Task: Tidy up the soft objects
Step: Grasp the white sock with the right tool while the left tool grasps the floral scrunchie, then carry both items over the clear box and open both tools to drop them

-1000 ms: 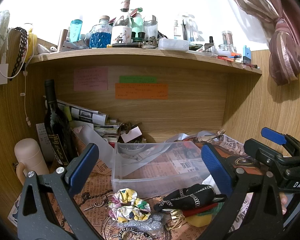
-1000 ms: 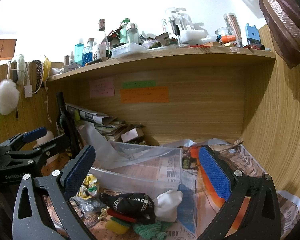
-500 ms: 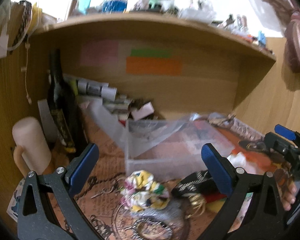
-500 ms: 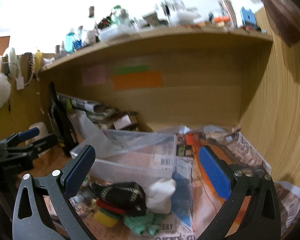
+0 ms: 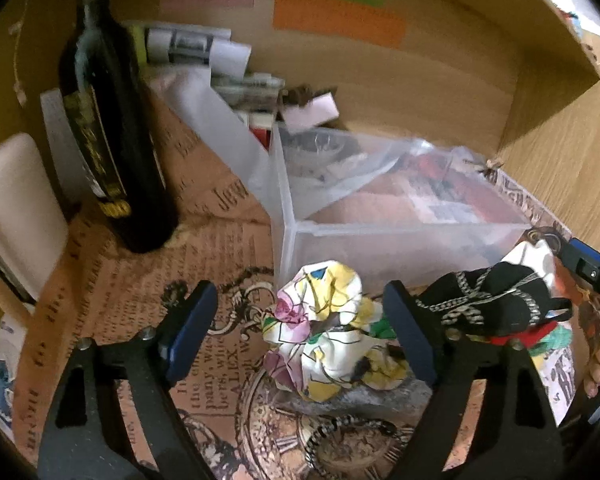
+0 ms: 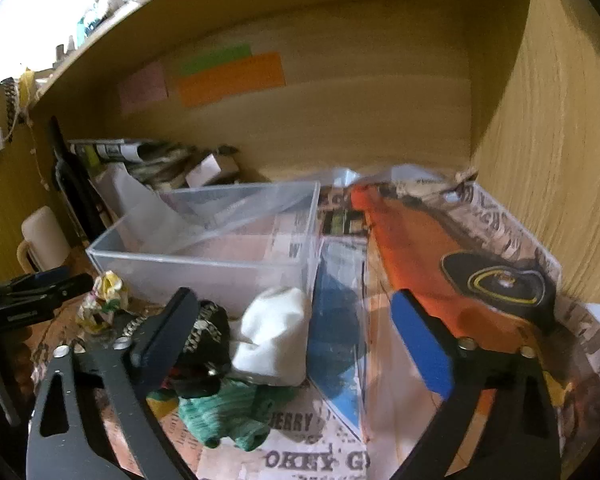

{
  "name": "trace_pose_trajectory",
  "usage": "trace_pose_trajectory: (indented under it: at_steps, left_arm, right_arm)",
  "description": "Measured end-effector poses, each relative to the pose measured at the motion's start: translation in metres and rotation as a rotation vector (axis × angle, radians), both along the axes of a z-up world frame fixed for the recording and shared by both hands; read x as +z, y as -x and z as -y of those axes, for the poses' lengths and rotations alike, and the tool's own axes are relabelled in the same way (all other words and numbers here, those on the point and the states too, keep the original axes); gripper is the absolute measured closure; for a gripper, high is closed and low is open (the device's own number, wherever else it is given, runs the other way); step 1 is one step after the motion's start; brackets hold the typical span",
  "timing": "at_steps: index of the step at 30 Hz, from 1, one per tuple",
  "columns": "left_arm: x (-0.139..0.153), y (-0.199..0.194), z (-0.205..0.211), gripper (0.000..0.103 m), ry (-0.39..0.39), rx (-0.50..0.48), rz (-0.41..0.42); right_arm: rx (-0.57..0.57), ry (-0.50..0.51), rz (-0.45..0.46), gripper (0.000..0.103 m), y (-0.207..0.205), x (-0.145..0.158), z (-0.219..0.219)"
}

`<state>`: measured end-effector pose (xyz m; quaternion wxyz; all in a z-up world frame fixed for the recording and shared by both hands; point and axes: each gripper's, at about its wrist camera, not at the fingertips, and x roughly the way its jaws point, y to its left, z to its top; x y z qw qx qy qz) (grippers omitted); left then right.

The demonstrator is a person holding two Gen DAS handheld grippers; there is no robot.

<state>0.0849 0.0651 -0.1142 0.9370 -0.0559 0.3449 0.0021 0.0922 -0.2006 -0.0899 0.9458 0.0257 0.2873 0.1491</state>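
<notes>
A clear plastic bin (image 5: 400,232) stands on the desk, also in the right wrist view (image 6: 220,264). In front of it lies a floral scrunchie (image 5: 324,332), with a silver one (image 5: 364,396) under it and a black patterned cloth (image 5: 496,304) to its right. My left gripper (image 5: 300,332) is open, its fingers on either side of the floral scrunchie. My right gripper (image 6: 296,336) is open above a white sock (image 6: 276,340), the black cloth (image 6: 204,340) and a green cloth (image 6: 224,416). The floral scrunchie (image 6: 104,300) sits at that view's left.
A dark wine bottle (image 5: 112,132) and a cream mug (image 5: 12,212) stand at the left. Rolled papers (image 5: 196,48) lie at the back. An orange sheet (image 6: 440,264) lies on the right. A wooden shelf wall (image 6: 560,120) closes the right side.
Both grippers have tilted down and moved closer to the pile. The left gripper's fingers now frame the floral scrunchie. The right gripper has come over the white sock.
</notes>
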Motion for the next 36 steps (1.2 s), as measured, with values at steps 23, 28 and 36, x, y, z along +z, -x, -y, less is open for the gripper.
trace_pose_trajectory:
  at_steps: [23, 28, 36]
  left_arm:
    - [-0.023, -0.001, -0.006, 0.094, -0.009, -0.025, -0.075]
    - [-0.001, 0.01, -0.003, 0.096, -0.022, -0.019, -0.011]
    - [0.038, 0.022, 0.003, 0.097, -0.038, -0.008, 0.121]
  right_arm:
    - [0.108, -0.048, -0.149, 0.087, -0.02, -0.03, -0.01]
    - [0.087, -0.035, -0.076, 0.089, -0.01, -0.015, -0.005]
    - [0.063, -0.04, 0.031, 0.09, 0.002, 0.012, 0.004]
